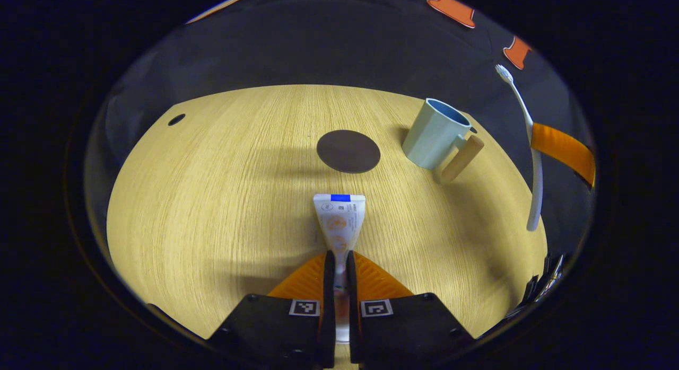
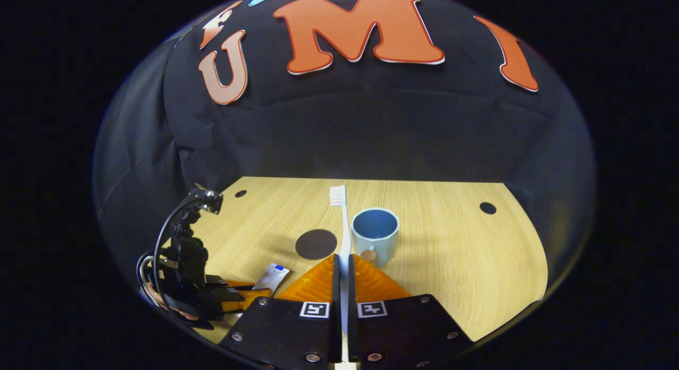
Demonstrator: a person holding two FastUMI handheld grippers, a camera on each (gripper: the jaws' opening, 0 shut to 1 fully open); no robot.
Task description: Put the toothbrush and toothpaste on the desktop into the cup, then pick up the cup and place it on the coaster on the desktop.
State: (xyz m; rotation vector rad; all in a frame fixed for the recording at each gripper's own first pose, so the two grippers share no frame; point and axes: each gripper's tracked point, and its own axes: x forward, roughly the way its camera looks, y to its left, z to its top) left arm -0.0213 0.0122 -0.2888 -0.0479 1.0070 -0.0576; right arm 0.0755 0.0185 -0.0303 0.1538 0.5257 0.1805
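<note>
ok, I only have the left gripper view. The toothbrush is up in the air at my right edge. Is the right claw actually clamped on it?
Observer: Yes. In the right gripper view the right claw is shut on the toothbrush handle, with both fingers pressing on it.
Operator: Anything in the cup?
Observer: No. That view looks down into the cup, and its inside looks empty.
Operator: How does my left claw look from there?
Observer: The left claw sits low at the table's near left edge. The toothpaste sticks out of it toward the coaster.
</note>
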